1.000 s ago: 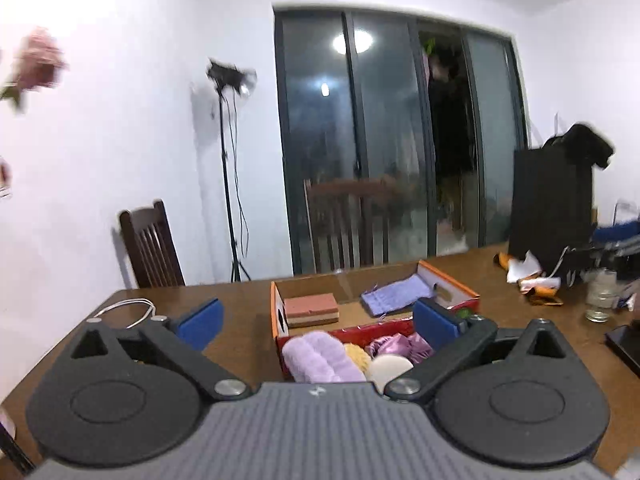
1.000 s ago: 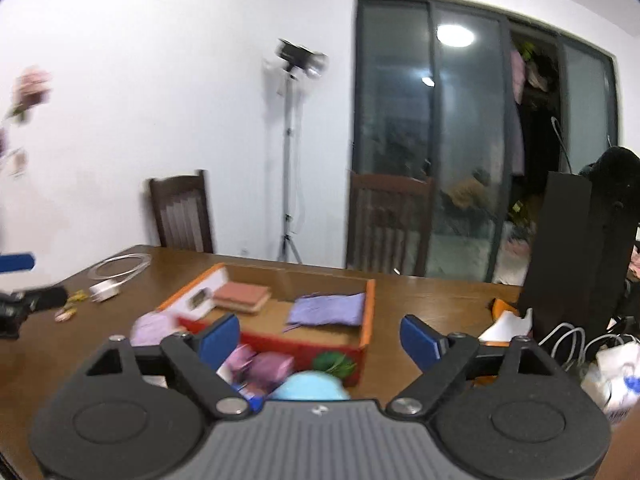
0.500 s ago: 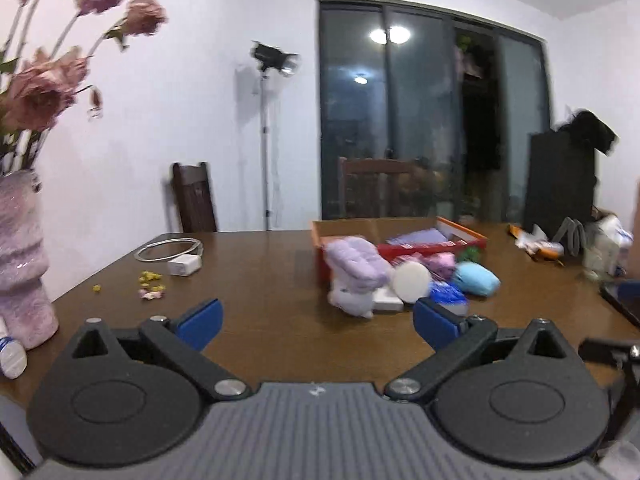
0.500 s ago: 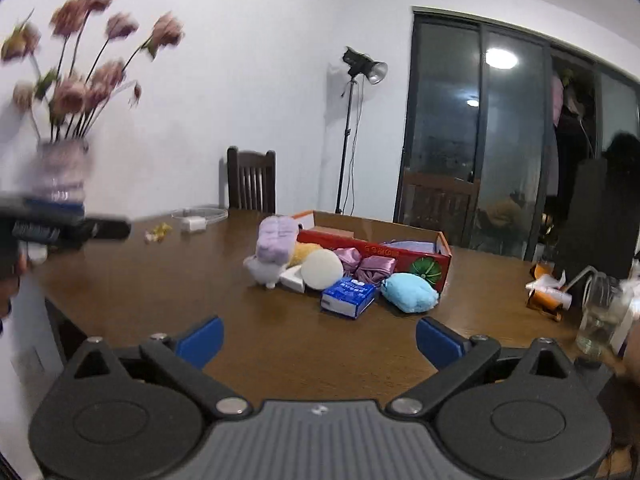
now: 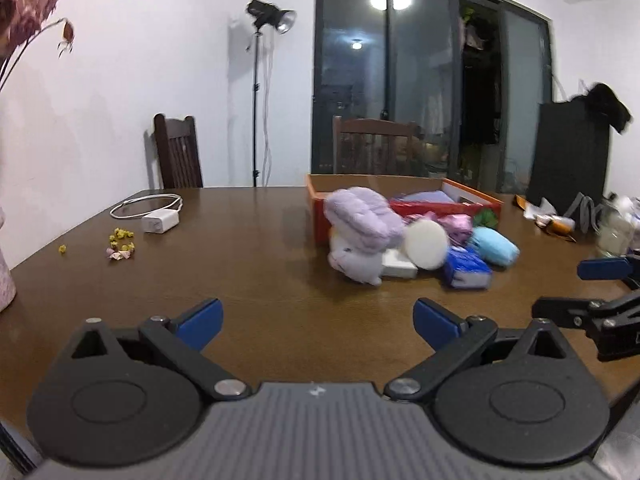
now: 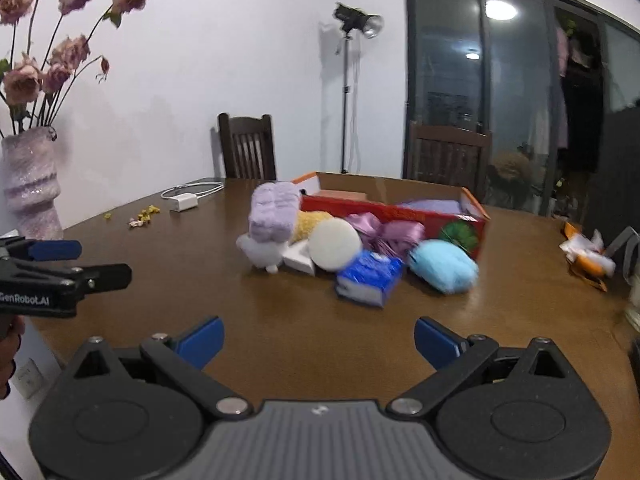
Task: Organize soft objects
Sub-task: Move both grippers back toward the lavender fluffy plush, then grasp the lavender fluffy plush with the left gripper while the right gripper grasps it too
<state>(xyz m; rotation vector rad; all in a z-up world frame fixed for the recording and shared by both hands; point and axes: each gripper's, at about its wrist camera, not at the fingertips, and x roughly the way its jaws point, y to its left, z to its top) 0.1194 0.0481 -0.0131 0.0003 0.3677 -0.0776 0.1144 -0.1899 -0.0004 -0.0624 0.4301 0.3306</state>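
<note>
Right wrist view: right gripper [image 6: 318, 338] is hanging wide open and empty, and so is the left gripper [image 5: 318, 318]. Soft toys are lying piled against the box [image 6: 400, 210] mid-table. I'd start with the blue plush [image 6: 442, 266], coming in low and pinching its middle.

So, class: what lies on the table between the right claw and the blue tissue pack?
Nothing: in the right wrist view, only bare brown table separates the open right claw from the blue tissue pack.

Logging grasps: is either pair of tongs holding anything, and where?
Nothing is held. The left tongs and right tongs both stand open over bare table.
</note>
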